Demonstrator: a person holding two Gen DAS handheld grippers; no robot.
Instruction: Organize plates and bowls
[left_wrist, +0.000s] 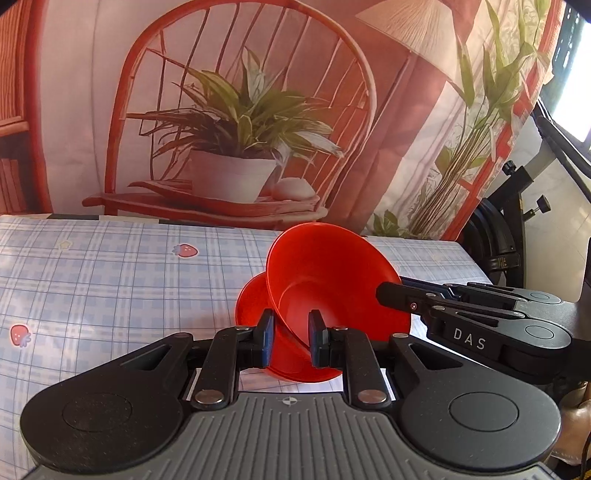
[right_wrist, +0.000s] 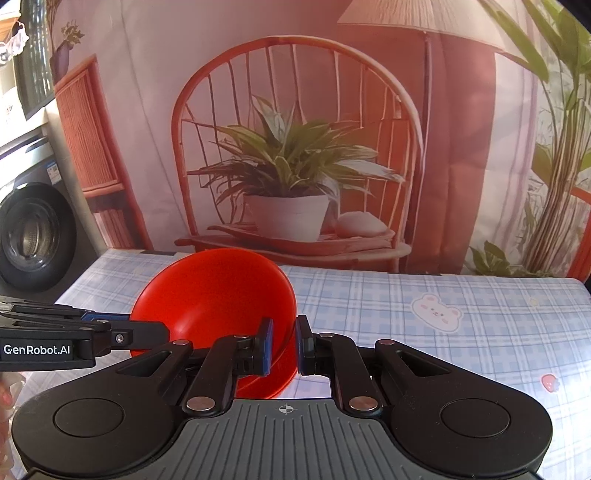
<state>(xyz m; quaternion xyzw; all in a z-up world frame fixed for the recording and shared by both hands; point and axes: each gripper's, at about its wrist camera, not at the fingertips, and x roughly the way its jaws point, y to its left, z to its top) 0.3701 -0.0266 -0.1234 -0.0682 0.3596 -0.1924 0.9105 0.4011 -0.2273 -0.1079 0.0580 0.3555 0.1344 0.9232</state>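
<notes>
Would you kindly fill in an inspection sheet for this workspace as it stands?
Surface: table under a blue checked cloth with strawberry and bear prints.
Job's things: two red bowls; the upper bowl is tilted, the lower bowl sits partly behind it.
Clutter: nothing seen.
Grippers: left claw is shut on a bowl rim, though which bowl is unclear; right claw is shut on the upper bowl's rim.
Cables: nothing seen.
Surroundings: printed backdrop of a chair and potted plant; washing machine to its left.
</notes>
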